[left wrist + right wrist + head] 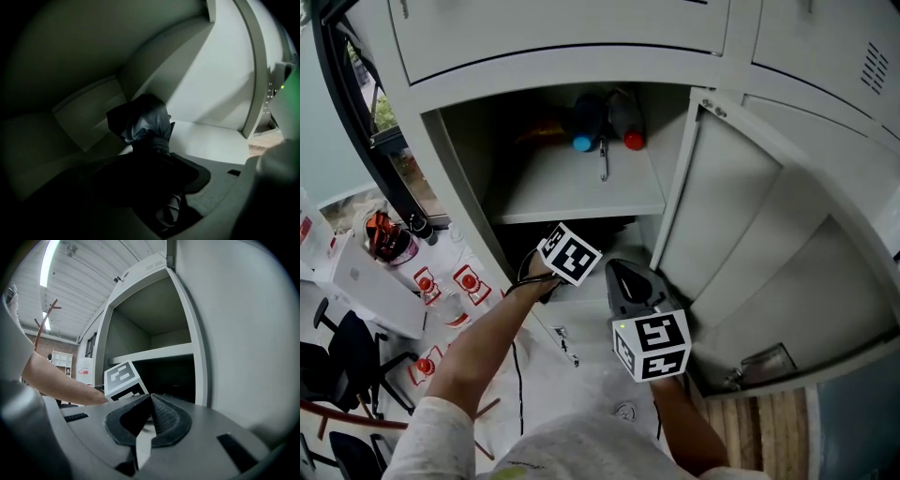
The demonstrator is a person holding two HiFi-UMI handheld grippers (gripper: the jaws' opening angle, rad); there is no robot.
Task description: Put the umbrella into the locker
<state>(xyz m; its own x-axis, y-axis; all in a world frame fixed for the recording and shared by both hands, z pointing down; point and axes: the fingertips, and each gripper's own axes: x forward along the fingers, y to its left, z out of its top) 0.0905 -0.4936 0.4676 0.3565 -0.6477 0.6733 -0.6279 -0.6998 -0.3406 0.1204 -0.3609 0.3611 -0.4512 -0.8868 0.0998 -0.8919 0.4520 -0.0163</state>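
Placing step: left hand-held gripper (157, 174) clamped on folded umbrella (143, 123), which is inside locker (546, 64) lower compartment (213, 140), apparently not yet resting. Right hand-held gripper (151, 402) closed, empty, near door (724, 217). Next, likely: lower umbrella, release, withdraw.

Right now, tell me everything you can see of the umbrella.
The umbrella is folded, its dark fabric bunched in creases with a grey-blue sheen. The left gripper clamps its lower part between its fingers. The free end points forward into the locker, in its lower compartment, apparently clear of the pale floor. No handle shows.
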